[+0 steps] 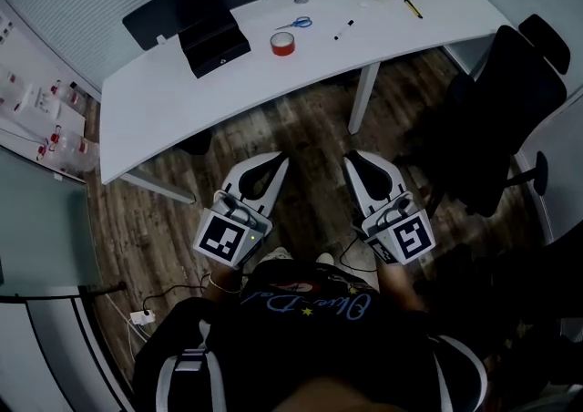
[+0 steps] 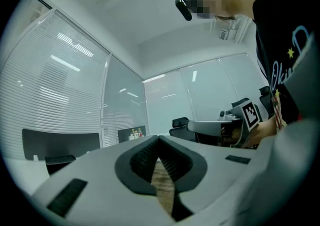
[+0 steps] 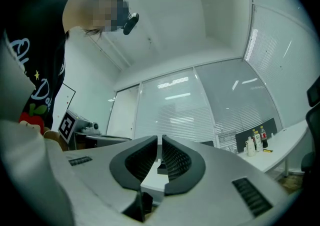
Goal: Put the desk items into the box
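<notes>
Wooden floor is all that lies under my tools. My left gripper point(image 1: 281, 159) is pressed together on nothing. My right gripper point(image 1: 351, 157) stands a slit apart, also empty. Both hang well short of the white desk point(image 1: 182, 100), where the tape roll point(image 1: 282, 44), scissors point(image 1: 294, 24) and marker point(image 1: 343, 30) lie near the black box point(image 1: 214, 41). I judge this the approach. Next I must reach over the desk, spread one pair of jaws and take the tape.
</notes>
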Tool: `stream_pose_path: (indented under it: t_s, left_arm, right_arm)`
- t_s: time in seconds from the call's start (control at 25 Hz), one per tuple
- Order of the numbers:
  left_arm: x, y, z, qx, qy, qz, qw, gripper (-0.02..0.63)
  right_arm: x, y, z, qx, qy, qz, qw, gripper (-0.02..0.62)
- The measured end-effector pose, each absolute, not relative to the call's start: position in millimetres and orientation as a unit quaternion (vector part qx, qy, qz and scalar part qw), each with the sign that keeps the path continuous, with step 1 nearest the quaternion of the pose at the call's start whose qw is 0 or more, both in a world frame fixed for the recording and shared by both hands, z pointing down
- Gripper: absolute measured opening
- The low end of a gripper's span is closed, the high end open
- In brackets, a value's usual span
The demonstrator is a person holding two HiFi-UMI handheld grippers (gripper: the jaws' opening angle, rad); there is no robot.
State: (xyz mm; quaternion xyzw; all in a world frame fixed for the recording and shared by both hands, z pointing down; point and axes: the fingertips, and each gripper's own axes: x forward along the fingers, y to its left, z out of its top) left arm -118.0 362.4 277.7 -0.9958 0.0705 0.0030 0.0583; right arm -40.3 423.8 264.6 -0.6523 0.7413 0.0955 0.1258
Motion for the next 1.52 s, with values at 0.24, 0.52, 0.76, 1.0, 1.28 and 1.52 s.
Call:
stream_pose_path:
  t_s: [0.24, 0.52, 0.76, 1.0, 1.28, 1.52]
  left_arm:
    - [-111.1, 348.3, 282.9, -0.996, 0.078, 0.01, 0.047, -0.011]
    - [-89.1, 324.4, 281.2, -0.998, 0.05, 0.024, 0.041, -0.011]
    - [-83.9, 288.3, 280.7, -0.998, 0.046, 0.032, 0.038, -0.011]
    - [-81.8, 247.9, 278.0, -0.997, 0.049, 0.041, 0.037, -0.011]
    - [-80.8, 203.4, 280.2, -0.997, 0.05, 0.044, 0.036, -0.011]
    - [-77.6, 176.3, 287.7, -0.998, 0.039, 0.038, 0.035, -0.011]
  right_arm:
    - [-31.4, 421.3, 269.0, -0.662, 0.735, 0.091, 0.116, 0.029]
    - [-17.4, 401.3, 261.1, -0.679, 0.72, 0.111, 0.097, 0.035]
    - [-18.8, 361.1, 260.2, -0.672, 0.727, 0.113, 0.091, 0.043]
    - [-20.2, 319.9, 257.6, -0.666, 0.732, 0.116, 0.082, 0.043]
    - [-12.1, 279.8, 259.8, -0.673, 0.727, 0.115, 0.072, 0.044]
    - [-16.2, 244.0, 268.7, -0.67, 0.733, 0.102, 0.068, 0.046]
